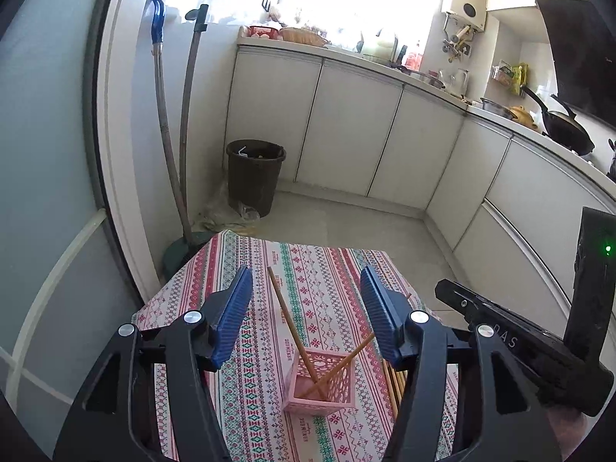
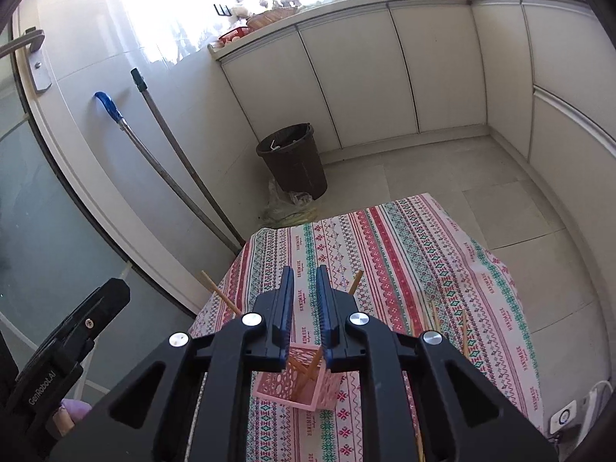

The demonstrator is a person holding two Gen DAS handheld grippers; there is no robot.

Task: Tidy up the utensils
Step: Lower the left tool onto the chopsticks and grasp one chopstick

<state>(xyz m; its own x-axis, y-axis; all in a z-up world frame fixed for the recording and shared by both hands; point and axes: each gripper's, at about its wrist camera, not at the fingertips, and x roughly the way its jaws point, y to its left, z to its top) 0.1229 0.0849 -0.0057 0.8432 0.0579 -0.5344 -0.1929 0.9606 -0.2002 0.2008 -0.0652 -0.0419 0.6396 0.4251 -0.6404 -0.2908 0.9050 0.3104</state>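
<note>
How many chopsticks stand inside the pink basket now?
2: both stand in the pink basket, one chopstick leaning left, another leaning right. More lie on the tablecloth beside it.

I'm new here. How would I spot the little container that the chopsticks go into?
Find the low table under the striped, patterned tablecloth in the middle of the kitchen floor. Near its front edge stands a small pink basket, square, with lacy cut-out walls. Two chopsticks lean crossed inside it, while the loose chopsticks lie flat on the cloth beside it.

Loose chopsticks [image 1: 396, 383] mostly behind left claw [image 1: 306, 308].
</note>
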